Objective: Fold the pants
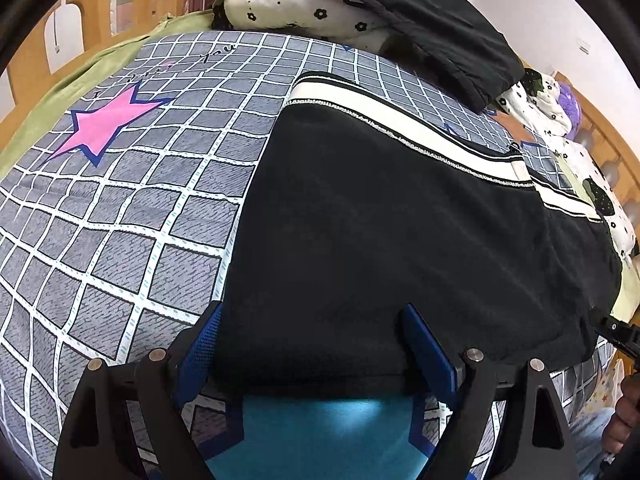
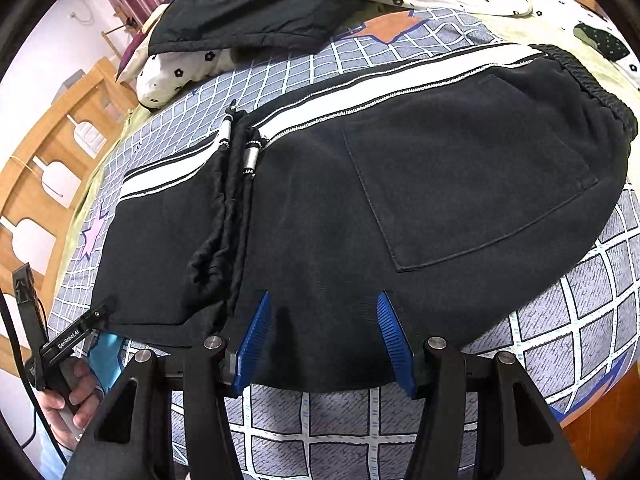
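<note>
Left wrist view: left tongs spread wide, low over near edge of black pants, gripping nothing. Right wrist view: right tongs likewise wide apart, at hem of pants, nothing pinched. Pants folded flat on checked bedsheet, white stripe along far side, drawstrings lying across. Dark jacket beyond, on pillows.

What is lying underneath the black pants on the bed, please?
The black pants lie on a grey checked bedsheet with a pink star. Whatever the sheet shows directly beneath them is covered.
</note>
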`<state>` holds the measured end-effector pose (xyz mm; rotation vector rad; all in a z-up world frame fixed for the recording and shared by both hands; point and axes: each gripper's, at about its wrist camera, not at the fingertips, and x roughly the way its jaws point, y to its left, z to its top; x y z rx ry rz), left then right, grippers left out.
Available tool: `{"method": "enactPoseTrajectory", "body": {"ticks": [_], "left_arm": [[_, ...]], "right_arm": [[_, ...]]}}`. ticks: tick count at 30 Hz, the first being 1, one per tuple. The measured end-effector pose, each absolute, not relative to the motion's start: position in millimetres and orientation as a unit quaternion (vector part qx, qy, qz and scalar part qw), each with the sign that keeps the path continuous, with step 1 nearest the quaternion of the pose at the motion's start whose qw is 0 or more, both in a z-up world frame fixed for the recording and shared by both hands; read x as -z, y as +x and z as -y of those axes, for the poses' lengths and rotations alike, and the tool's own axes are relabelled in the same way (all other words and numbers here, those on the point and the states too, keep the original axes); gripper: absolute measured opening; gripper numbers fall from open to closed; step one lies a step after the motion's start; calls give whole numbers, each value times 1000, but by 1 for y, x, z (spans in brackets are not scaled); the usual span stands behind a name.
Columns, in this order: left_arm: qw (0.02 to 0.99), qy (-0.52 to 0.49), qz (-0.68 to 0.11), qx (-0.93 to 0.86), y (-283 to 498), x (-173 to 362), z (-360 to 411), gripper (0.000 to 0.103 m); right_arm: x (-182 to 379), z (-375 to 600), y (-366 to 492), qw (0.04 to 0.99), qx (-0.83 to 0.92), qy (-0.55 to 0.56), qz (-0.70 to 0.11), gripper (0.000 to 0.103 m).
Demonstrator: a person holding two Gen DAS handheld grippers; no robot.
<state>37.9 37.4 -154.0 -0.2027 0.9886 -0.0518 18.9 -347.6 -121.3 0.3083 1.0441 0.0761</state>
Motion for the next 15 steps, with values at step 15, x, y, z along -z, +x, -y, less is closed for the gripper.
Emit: {"method": "enactPoseTrajectory", "body": {"ticks": [15], "left_arm": [[893, -118, -431, 53, 62, 116, -51, 86]], "right_arm": [[41, 452, -20, 934, 89, 139, -316, 60]]}}
